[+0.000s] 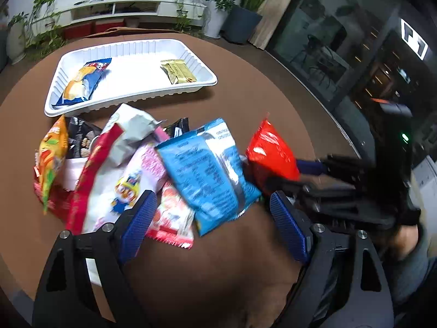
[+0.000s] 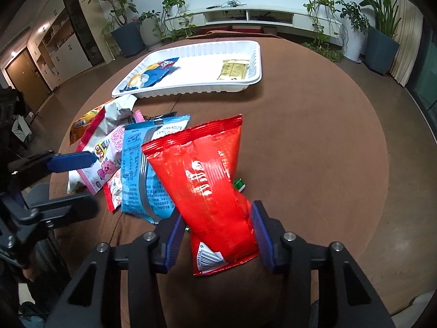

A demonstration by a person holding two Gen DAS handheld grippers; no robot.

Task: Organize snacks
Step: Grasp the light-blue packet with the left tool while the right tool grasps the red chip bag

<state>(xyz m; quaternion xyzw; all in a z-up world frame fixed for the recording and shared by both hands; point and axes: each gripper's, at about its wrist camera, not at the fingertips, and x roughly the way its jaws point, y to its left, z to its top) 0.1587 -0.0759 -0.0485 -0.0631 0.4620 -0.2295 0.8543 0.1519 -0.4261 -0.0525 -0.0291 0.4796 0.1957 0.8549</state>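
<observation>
Jaws first: our right gripper (image 2: 217,235) has its blue pads on either side of the red snack bag (image 2: 207,186), at its lower part near the barcode end; the pads look to be at the bag's edges, but we can't tell if they press it, so a firm grip isn't confirmed. Our left gripper (image 1: 210,218) has jaws wide apart, nothing clamped, w/ the pink cartoon packet (image 1: 128,183) and the light-blue packet (image 1: 207,169) lying just ahead of its pads. Both work over a round desk (image 2: 314,136) under a brown cloth, in a living room w/ a white low cabinet (image 2: 259,15), potted plants (image 2: 382,27) along the wall and dark glass doors (image 1: 341,54) on one side. A white ribbed tray (image 1: 131,46) sits on the far side of the desk; inside, a blue-and-yellow snack pack (image 1: 82,82) lies at one end and a gold packet (image 1: 177,71) at the other, well apart. Between tray and grippers is a loose heap: orange bag (image 1: 52,158), long red packet (image 1: 90,175), grey crumpled bag (image 1: 131,134), a black packet (image 1: 79,136) partly buried, plus a red-and-white strawberry-print packet (image 1: 172,218) under the light-blue one. The red bag overlaps the light-blue packet's edge, and a small green item (image 2: 239,184) peeks out beside it. In the left wrist view the right gripper's black frame blocks the desk's right part.
</observation>
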